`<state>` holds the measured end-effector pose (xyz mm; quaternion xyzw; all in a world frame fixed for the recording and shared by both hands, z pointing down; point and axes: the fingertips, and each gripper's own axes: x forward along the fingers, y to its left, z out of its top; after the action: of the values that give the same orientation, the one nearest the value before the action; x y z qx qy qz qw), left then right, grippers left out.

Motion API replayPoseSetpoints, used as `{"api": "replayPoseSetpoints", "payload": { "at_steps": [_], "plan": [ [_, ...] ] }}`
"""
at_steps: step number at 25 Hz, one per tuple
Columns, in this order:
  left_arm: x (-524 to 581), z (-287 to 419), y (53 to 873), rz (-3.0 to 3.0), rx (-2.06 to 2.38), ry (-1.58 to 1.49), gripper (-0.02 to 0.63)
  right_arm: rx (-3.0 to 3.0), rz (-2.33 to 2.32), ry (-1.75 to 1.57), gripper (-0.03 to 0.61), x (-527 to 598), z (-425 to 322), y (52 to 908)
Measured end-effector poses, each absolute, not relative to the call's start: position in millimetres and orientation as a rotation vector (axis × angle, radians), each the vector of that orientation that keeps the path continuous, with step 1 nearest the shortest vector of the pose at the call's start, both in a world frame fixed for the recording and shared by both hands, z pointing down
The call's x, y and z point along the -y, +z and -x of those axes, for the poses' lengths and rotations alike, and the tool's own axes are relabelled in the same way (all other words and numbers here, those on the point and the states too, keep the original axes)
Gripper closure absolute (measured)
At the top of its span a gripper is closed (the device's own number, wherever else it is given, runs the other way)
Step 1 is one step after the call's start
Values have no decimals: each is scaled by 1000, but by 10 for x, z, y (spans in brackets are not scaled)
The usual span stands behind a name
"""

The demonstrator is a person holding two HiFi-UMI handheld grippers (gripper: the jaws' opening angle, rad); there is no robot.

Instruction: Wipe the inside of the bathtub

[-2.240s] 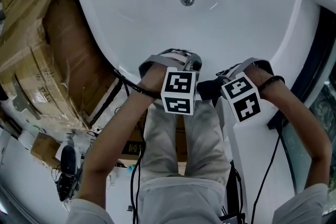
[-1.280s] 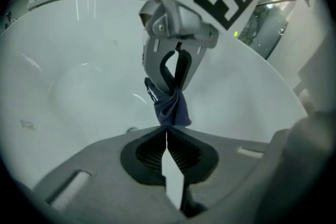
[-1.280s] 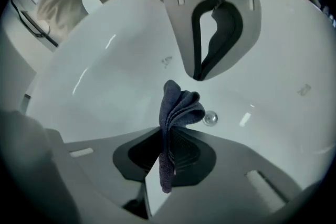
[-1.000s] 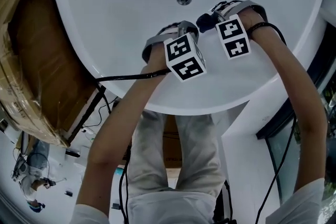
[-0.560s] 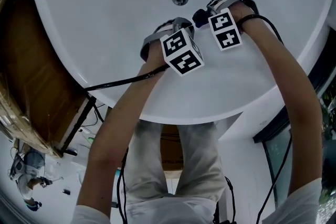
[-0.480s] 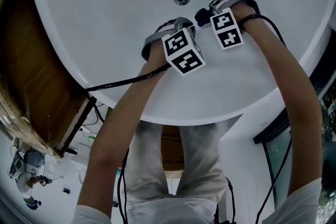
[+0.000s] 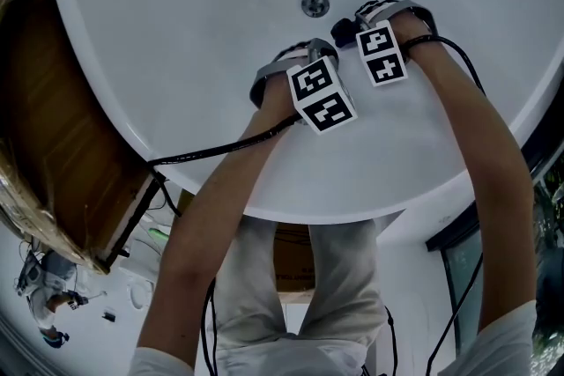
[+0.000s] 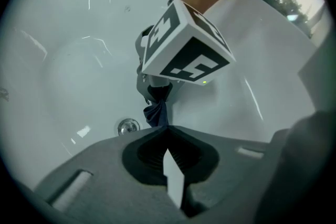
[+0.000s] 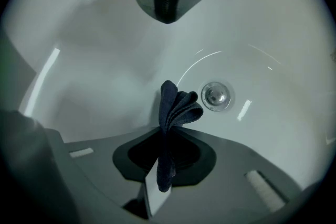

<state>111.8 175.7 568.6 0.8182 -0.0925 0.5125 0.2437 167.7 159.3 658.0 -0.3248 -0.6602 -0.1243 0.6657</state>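
The bathtub [image 7: 176,40] is white and shiny all over. No dirt or wet marks show, so I cannot tell which parts have been wiped. The dark blue cloth [image 9: 177,105] is low down inside the tub, just beside the drain [image 9: 216,96]. The right gripper [image 9: 166,131] has its jaws squeezed tight on the cloth, and a folded bunch sticks out in front. The cloth looks close to the tub floor, but it may not be touching it. The left gripper [image 8: 168,129] is just to the left of the right one and a bit nearer. Its jaws are pressed together with nothing in them. I think the wiping is only at its start or in the middle. The far end, both sides and the near wall all seem left to do. A brown box [image 7: 53,101] sits outside the tub on the left.
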Motion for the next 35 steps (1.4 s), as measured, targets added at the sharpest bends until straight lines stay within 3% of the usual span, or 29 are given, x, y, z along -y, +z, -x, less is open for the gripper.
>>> {"api": "replayPoseSetpoints", "payload": {
  "at_steps": [35],
  "plan": [
    [-1924,-1031,5443,-2243,145,1425,611,1372,768,-70,532,-1977,-1990,6380]
  ]
}}
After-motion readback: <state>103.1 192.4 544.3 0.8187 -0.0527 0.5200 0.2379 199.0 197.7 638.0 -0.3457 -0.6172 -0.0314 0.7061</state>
